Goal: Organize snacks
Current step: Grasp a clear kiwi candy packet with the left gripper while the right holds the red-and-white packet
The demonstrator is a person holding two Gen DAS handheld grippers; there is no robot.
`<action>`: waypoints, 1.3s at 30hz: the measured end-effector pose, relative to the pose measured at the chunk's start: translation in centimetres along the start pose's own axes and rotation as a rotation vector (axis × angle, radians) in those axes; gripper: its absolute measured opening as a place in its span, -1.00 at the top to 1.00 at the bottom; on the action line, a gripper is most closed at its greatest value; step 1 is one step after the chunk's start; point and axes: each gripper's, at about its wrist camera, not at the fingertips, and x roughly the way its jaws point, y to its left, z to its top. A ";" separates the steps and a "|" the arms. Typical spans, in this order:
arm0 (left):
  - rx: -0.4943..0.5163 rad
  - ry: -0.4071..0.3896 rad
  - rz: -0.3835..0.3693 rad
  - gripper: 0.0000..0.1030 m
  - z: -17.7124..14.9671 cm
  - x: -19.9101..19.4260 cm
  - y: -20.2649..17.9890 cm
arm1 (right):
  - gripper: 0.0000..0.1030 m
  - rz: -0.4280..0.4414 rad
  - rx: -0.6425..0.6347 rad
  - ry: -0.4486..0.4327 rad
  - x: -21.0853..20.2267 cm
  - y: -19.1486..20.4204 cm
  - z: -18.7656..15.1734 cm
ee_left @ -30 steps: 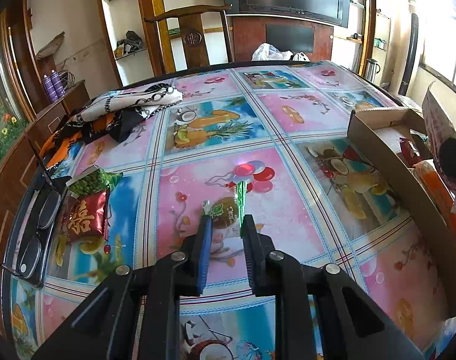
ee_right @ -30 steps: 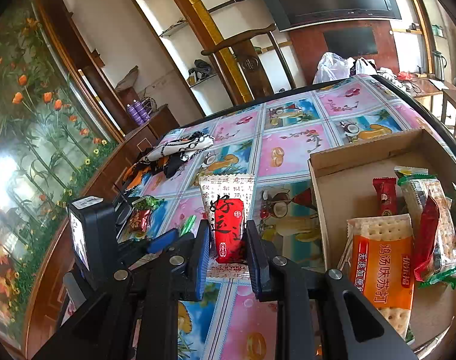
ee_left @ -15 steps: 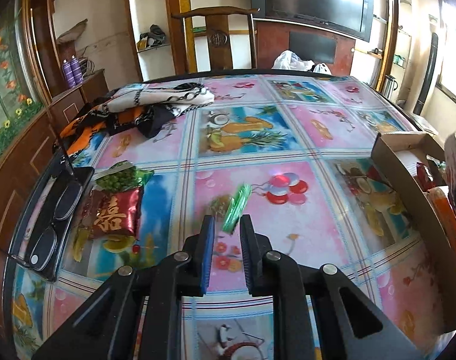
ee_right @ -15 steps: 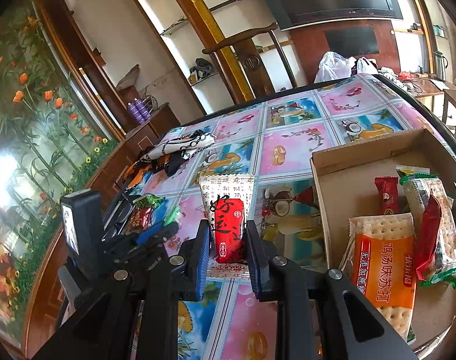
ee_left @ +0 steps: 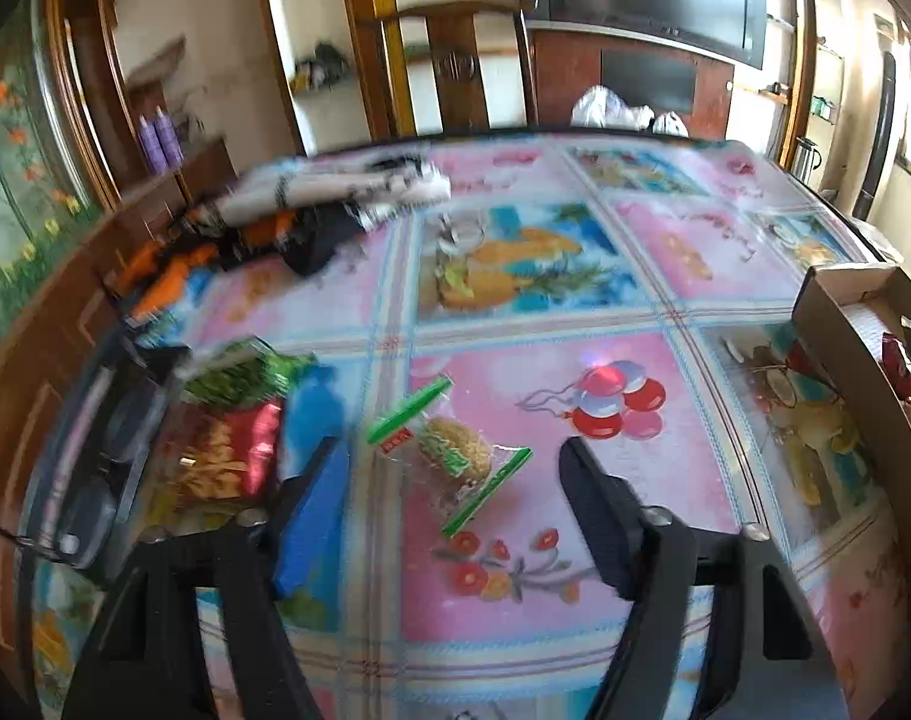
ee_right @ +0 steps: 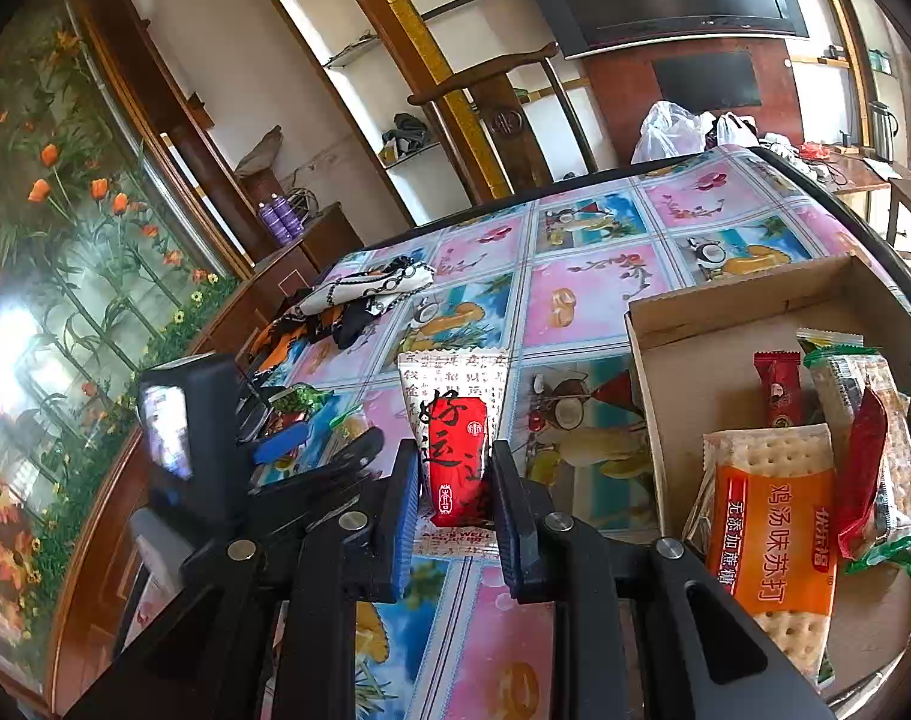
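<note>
The clear green-edged snack packet (ee_left: pixel 452 456) lies flat on the fruit-print tablecloth (ee_left: pixel 635 276), between your left gripper's (ee_left: pixel 449 480) just-parted, untouching jaws. Your right gripper (ee_right: pixel 449 495) pinches the red-and-white snack pouch (ee_right: pixel 455 438) beside the cardboard box (ee_right: pixel 683 384).

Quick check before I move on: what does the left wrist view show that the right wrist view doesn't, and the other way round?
Left wrist only: the open left gripper, whose jaws have just been opening, over a clear green-edged snack packet lying flat on the tablecloth, with nothing gripped.

Right wrist only: the right gripper shut on a red-and-white snack packet, and the box's contents, including an orange cracker pack.

Both: the cardboard box, the green and red packets at the table's left edge, the scarf and the chair.
</note>
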 end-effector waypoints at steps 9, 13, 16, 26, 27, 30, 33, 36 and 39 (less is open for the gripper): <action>-0.118 0.012 -0.032 1.00 -0.6 0.0 2.1 | 0.52 0.001 -0.003 -0.003 0.0 0.0 0.0; -0.133 0.015 -0.042 1.00 -0.6 -0.2 2.6 | 0.52 0.001 0.000 -0.002 0.0 0.0 0.0; -0.161 -0.022 -0.026 0.97 0.3 -1.4 3.1 | 0.52 0.003 -0.002 -0.003 0.0 0.0 0.0; -0.196 0.057 -0.039 -0.26 5.9 2.9 4.9 | 0.52 -0.002 0.000 0.004 0.3 -0.1 -0.1; -0.189 0.071 -0.036 -0.25 6.2 3.5 4.7 | 0.52 0.002 -0.001 0.005 0.3 -0.1 -0.1; -0.158 0.103 0.000 -0.05 6.4 5.2 3.8 | 0.52 0.003 -0.002 0.002 0.3 -0.1 -0.2; -0.145 0.091 0.020 0.25 6.2 5.7 3.3 | 0.52 0.006 0.000 0.006 0.4 -0.2 -0.2; -0.155 0.074 0.027 0.40 5.6 5.2 3.1 | 0.52 0.007 0.001 0.006 0.4 -0.3 -0.2; -0.145 0.063 0.019 0.43 4.6 4.2 2.6 | 0.52 0.006 -0.001 0.004 0.5 -0.3 -0.2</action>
